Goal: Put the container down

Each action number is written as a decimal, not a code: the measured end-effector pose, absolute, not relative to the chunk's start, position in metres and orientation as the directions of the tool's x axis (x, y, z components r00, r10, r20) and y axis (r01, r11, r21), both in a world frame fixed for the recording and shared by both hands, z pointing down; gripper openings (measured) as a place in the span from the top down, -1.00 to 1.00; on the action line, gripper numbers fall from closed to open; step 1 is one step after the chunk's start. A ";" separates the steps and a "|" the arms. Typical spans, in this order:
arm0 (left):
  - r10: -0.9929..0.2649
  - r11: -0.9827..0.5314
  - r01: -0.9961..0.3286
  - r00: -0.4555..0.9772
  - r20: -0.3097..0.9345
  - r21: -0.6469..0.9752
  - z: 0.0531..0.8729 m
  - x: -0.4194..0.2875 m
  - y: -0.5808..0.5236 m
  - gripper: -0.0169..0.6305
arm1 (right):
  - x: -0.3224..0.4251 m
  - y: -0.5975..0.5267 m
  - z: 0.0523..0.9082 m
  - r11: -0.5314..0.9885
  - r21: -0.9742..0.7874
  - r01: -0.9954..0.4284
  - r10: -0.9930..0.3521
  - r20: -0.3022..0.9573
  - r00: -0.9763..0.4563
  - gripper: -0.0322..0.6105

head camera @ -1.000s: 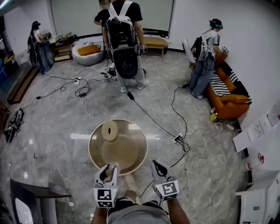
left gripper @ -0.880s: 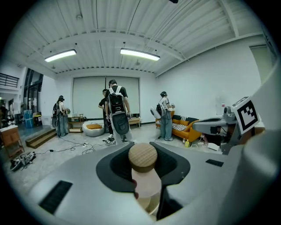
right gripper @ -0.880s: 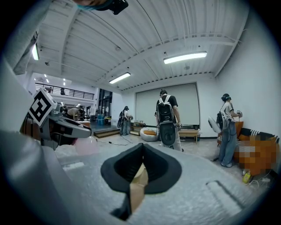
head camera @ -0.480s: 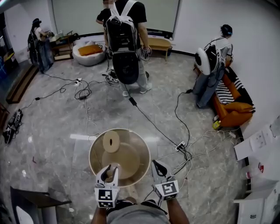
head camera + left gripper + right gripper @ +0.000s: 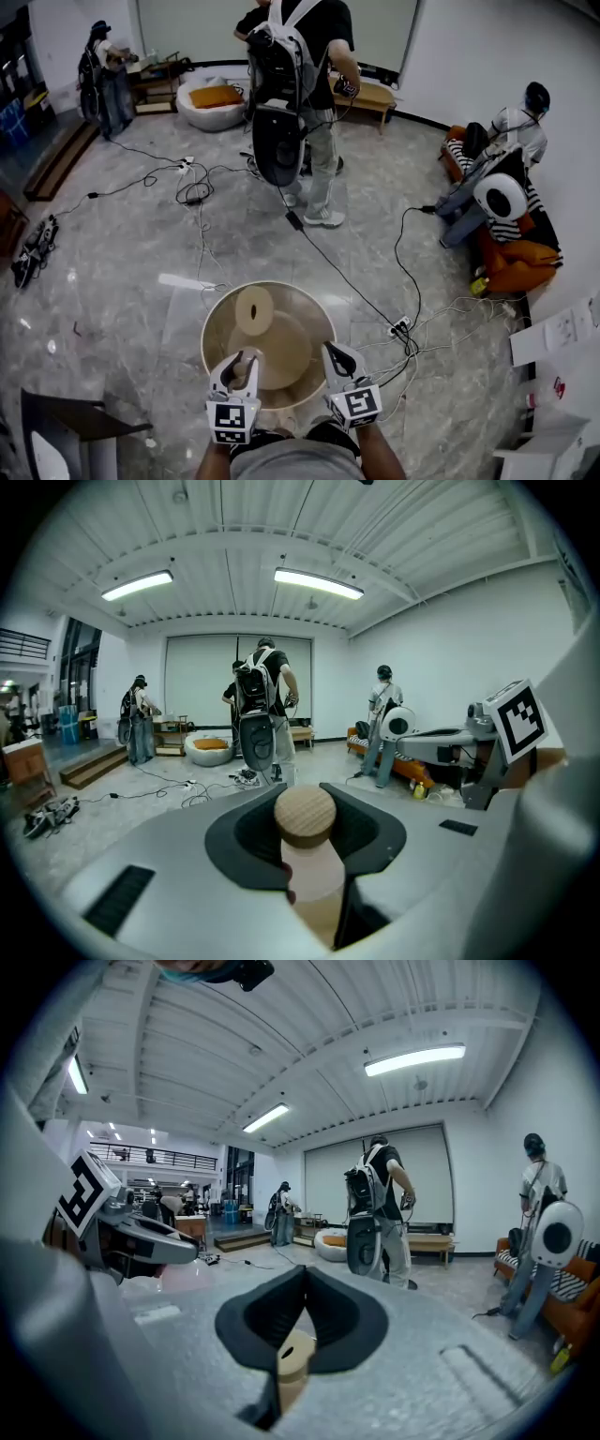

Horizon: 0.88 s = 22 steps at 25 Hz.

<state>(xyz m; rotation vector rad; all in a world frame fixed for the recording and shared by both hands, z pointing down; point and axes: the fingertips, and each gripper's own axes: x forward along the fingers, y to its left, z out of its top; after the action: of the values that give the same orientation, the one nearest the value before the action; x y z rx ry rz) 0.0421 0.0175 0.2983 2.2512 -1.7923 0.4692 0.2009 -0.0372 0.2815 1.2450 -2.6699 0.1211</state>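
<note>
Left hand-held gripper (image 5: 236, 362): clamped on a round-headed wooden peg (image 5: 304, 812). Right hand-held gripper (image 5: 338, 356): pinched on a pale wooden tab (image 5: 294, 1357). Both pieces are apparently handles at the near rim of the container (image 5: 306, 326), so the load is shared and level. The container, a round beige bowl, is held close to the body over the marble floor (image 5: 122, 272), short of the trailing cables (image 5: 349, 283), and is not yet set down.
</note>
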 end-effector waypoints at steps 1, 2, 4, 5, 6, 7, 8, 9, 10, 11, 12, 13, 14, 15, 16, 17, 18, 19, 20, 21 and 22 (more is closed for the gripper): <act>-0.902 -0.220 -0.975 0.196 0.385 -0.020 0.299 0.037 0.015 0.58 | 0.193 -0.041 0.282 0.653 0.003 -0.758 -0.741 0.209 -0.638 0.90; -0.902 -0.213 -0.977 0.189 0.388 -0.018 0.301 0.032 0.013 0.58 | 0.186 -0.043 0.282 0.663 0.000 -0.749 -0.732 0.211 -0.648 0.90; -0.903 -0.195 -0.981 0.173 0.393 -0.016 0.304 0.022 0.010 0.58 | 0.171 -0.048 0.285 0.686 0.004 -0.728 -0.710 0.222 -0.668 0.90; -0.904 -0.183 -0.983 0.163 0.395 -0.014 0.305 0.017 0.008 0.58 | 0.164 -0.049 0.287 0.699 0.006 -0.716 -0.698 0.227 -0.679 0.90; -0.905 -0.169 -0.985 0.151 0.398 -0.012 0.306 0.012 0.007 0.58 | 0.157 -0.051 0.289 0.711 0.005 -0.703 -0.685 0.231 -0.691 0.90; -0.906 -0.155 -0.988 0.138 0.401 -0.009 0.308 0.007 0.007 0.58 | 0.150 -0.053 0.291 0.723 0.001 -0.691 -0.671 0.236 -0.703 0.90; -0.907 -0.140 -0.990 0.125 0.403 -0.007 0.311 0.001 0.006 0.58 | 0.143 -0.055 0.294 0.735 -0.004 -0.678 -0.658 0.239 -0.714 0.90; -0.907 -0.125 -0.992 0.112 0.405 -0.006 0.314 -0.005 0.005 0.58 | 0.135 -0.057 0.297 0.746 -0.008 -0.666 -0.644 0.243 -0.725 0.90; -0.908 -0.111 -0.994 0.099 0.407 -0.006 0.317 -0.011 0.003 0.58 | 0.127 -0.059 0.299 0.758 -0.011 -0.652 -0.630 0.248 -0.736 0.90; -0.908 -0.097 -0.995 0.085 0.410 -0.008 0.320 -0.018 0.002 0.58 | 0.118 -0.060 0.303 0.771 -0.014 -0.636 -0.613 0.254 -0.748 0.90; -0.907 -0.082 -0.997 0.071 0.414 -0.009 0.324 -0.025 0.002 0.58 | 0.108 -0.061 0.307 0.785 -0.018 -0.619 -0.594 0.261 -0.761 0.90; -0.906 -0.065 -0.998 0.056 0.420 -0.008 0.328 -0.033 0.001 0.58 | 0.099 -0.061 0.311 0.800 -0.020 -0.600 -0.574 0.269 -0.774 0.90; -0.904 -0.049 -0.999 0.041 0.426 -0.006 0.333 -0.039 0.001 0.58 | 0.089 -0.062 0.316 0.814 -0.021 -0.580 -0.553 0.275 -0.786 0.90; -0.901 -0.033 -0.999 0.028 0.433 -0.005 0.338 -0.045 0.001 0.58 | 0.080 -0.064 0.320 0.827 -0.020 -0.561 -0.534 0.280 -0.798 0.90; -0.898 -0.021 -1.000 0.017 0.439 -0.004 0.344 -0.051 0.000 0.58 | 0.072 -0.066 0.325 0.838 -0.022 -0.545 -0.518 0.283 -0.807 0.90; -0.896 -0.011 -1.000 0.008 0.445 -0.003 0.350 -0.056 -0.002 0.58 | 0.064 -0.068 0.331 0.847 -0.025 -0.531 -0.502 0.286 -0.816 0.90; -0.894 -0.001 -1.000 0.001 0.449 -0.002 0.358 -0.061 -0.003 0.58 | 0.057 -0.071 0.338 0.855 -0.031 -0.518 -0.488 0.291 -0.823 0.90; -0.892 0.008 -1.000 -0.007 0.452 0.000 0.365 -0.066 -0.004 0.58 | 0.050 -0.073 0.346 0.862 -0.036 -0.506 -0.474 0.297 -0.829 0.90; -0.891 0.017 -1.000 -0.015 0.454 0.000 0.373 -0.072 -0.005 0.58 | 0.042 -0.075 0.354 0.868 -0.040 -0.495 -0.462 0.301 -0.834 0.90; -0.890 0.026 -1.000 -0.023 0.456 0.000 0.382 -0.078 -0.007 0.58 | 0.033 -0.078 0.362 0.873 -0.042 -0.485 -0.452 0.303 -0.839 0.90; -0.889 0.034 -0.999 -0.031 0.457 -0.001 0.390 -0.085 -0.009 0.58 | 0.024 -0.081 0.370 0.879 -0.042 -0.475 -0.442 0.302 -0.845 0.90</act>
<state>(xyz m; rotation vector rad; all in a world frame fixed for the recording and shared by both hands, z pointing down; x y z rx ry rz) -0.0850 -0.0089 0.3903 1.9205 -1.9876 0.4655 0.0242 -0.0807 0.3697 0.6897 -2.7650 0.1654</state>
